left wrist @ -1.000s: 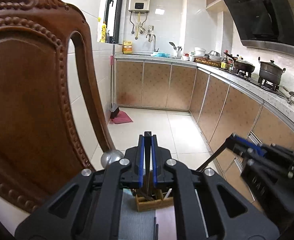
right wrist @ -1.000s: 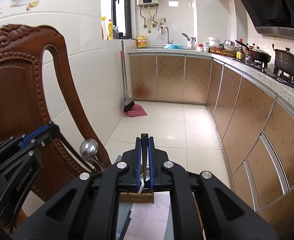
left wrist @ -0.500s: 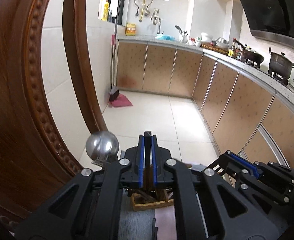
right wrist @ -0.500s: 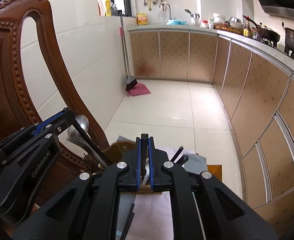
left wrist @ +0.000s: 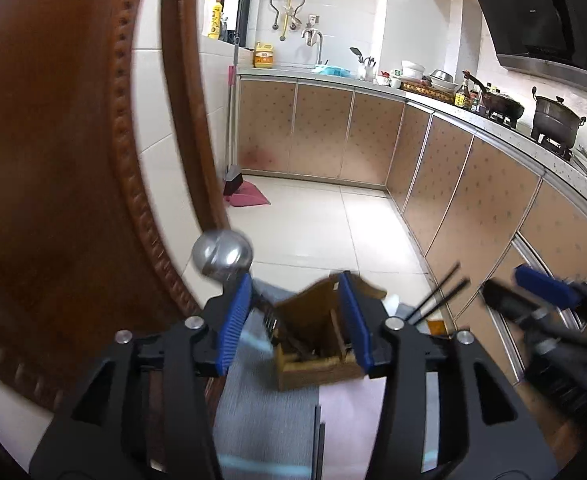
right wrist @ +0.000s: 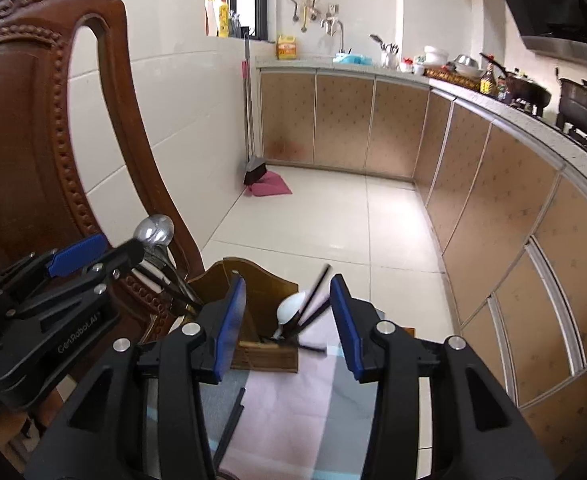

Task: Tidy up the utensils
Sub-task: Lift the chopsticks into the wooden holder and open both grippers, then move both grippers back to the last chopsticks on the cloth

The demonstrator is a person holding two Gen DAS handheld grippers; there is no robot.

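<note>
In the lower middle of both views, a wooden holder (right wrist: 261,320) stands between two empty grippers.
The left gripper (left wrist: 295,320) and right gripper (right wrist: 289,320) both have their blue fingers wide apart. A metal spoon (right wrist: 154,229) leans out at the holder's left side. A white spoon (right wrist: 289,310) and black chopsticks (right wrist: 313,294) lean out on its right. A brown chair (right wrist: 33,140) fills the left.

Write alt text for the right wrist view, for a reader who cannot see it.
The right gripper, jaws open and empty, points at a wooden utensil holder on a striped cloth; black chopsticks and a white spoon lean in the holder. The left gripper reaches in beside a metal ladle and a carved wooden chair, with a tiled kitchen floor beyond.
</note>
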